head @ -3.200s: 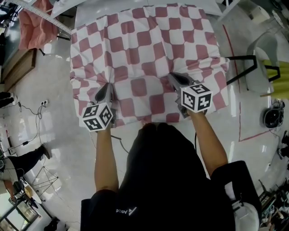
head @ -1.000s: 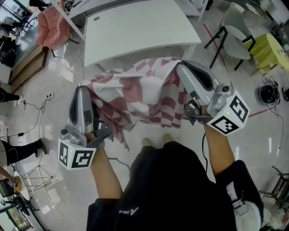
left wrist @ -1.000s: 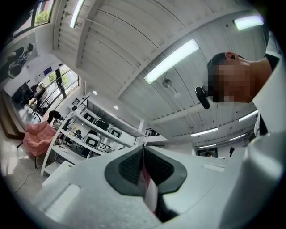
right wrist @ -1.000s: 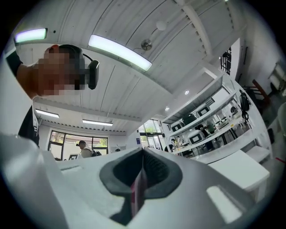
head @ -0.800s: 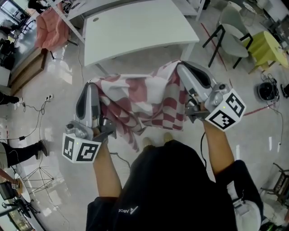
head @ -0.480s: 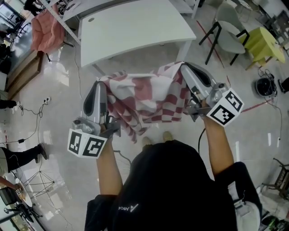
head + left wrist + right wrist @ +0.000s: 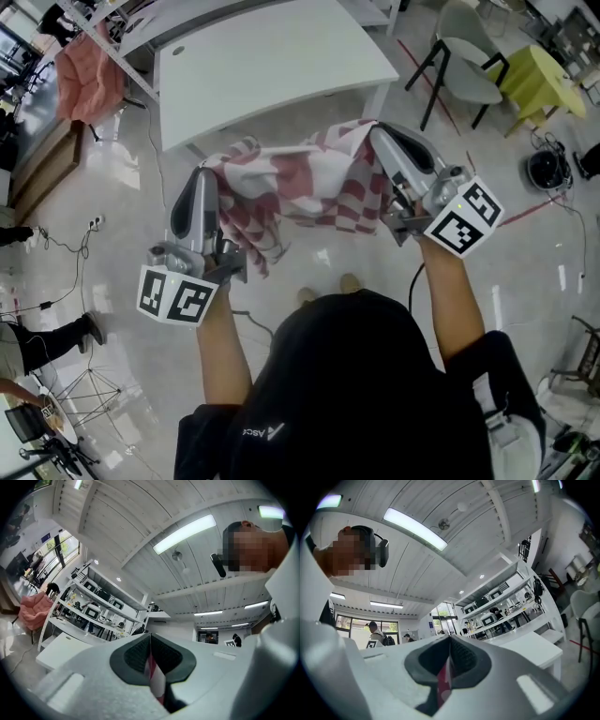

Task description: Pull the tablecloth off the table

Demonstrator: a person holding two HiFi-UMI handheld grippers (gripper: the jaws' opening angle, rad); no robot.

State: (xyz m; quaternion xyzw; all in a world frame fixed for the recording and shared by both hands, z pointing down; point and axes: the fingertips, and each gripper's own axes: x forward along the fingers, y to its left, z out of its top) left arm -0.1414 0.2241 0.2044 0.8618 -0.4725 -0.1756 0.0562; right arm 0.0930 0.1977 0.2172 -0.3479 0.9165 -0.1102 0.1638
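The red-and-white checked tablecloth hangs bunched in the air between my two grippers, clear of the bare white table beyond it. My left gripper is shut on the cloth's left edge; a red-and-white strip shows pinched between its dark pads. My right gripper is shut on the cloth's right edge, with a fold of tablecloth clamped in its pads. Both grippers point slightly upward. The cloth's loose lower edge dangles above the floor in front of the person's feet.
A chair with black legs and a yellow-green table stand to the right of the white table. A pink cloth hangs on a rack at the far left. Cables trail across the glossy floor at left. Shelving lines the back wall.
The cloth has come off the table, which now lies bare. Over the last second both grippers have sunk a little and the cloth has gathered tighter between them.
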